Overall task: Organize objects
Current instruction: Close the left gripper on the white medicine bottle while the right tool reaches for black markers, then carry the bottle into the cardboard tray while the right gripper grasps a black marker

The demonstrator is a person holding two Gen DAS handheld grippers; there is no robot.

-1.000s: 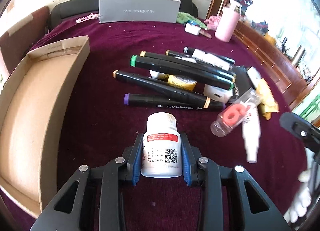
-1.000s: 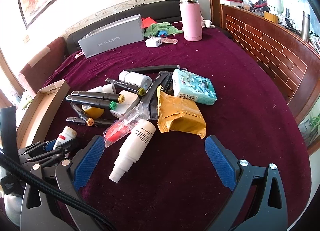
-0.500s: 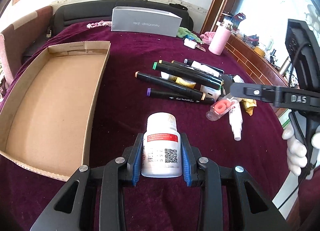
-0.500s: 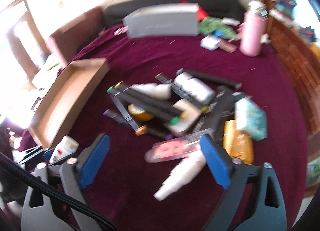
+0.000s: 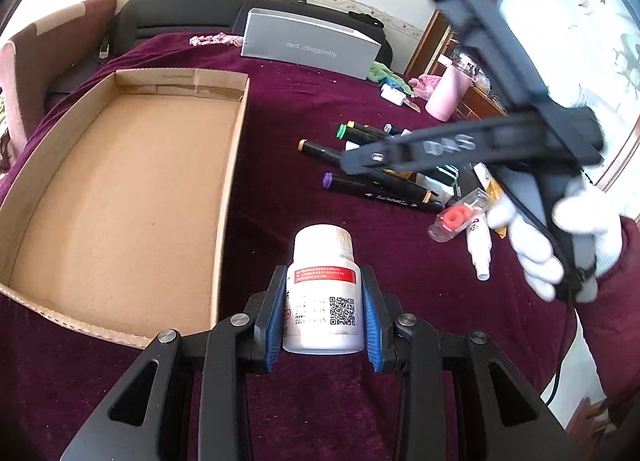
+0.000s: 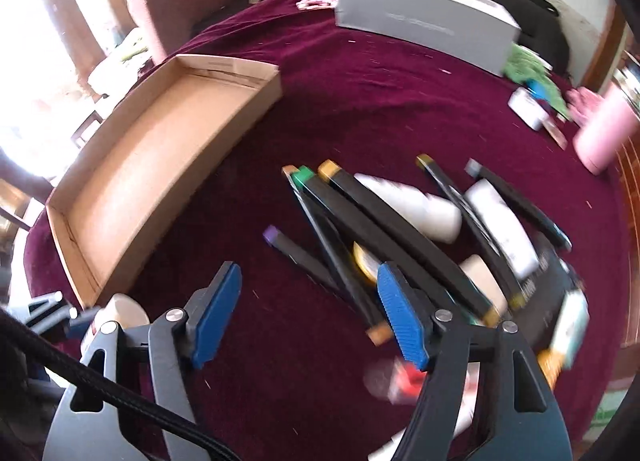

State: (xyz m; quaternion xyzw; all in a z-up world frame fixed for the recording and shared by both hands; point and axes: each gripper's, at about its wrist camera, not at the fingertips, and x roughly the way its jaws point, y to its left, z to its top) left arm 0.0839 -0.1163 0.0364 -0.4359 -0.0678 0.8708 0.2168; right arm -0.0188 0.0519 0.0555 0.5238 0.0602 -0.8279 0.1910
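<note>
My left gripper (image 5: 323, 311) is shut on a white pill bottle (image 5: 322, 293) with a red label band, held above the maroon cloth just right of the cardboard tray (image 5: 120, 197). The tray also shows in the right wrist view (image 6: 160, 165). My right gripper (image 6: 308, 313) is open and empty, hovering over the near ends of the black markers (image 6: 360, 229). It shows from the side in the left wrist view (image 5: 460, 145), held by a white-gloved hand. The bottle's cap (image 6: 120, 311) shows at the lower left of the right wrist view.
A pile lies right of the tray: black markers (image 5: 376, 189), a clear tube with a red part (image 5: 456, 217), a white spray bottle (image 5: 478, 249), white bottles (image 6: 416, 205). A grey box (image 5: 308, 45) and a pink flask (image 5: 444, 93) stand at the back.
My left gripper has pulled back and turned left with the bottle, so the whole tray is in view. My right gripper has swung left over the markers and narrowed its opening.
</note>
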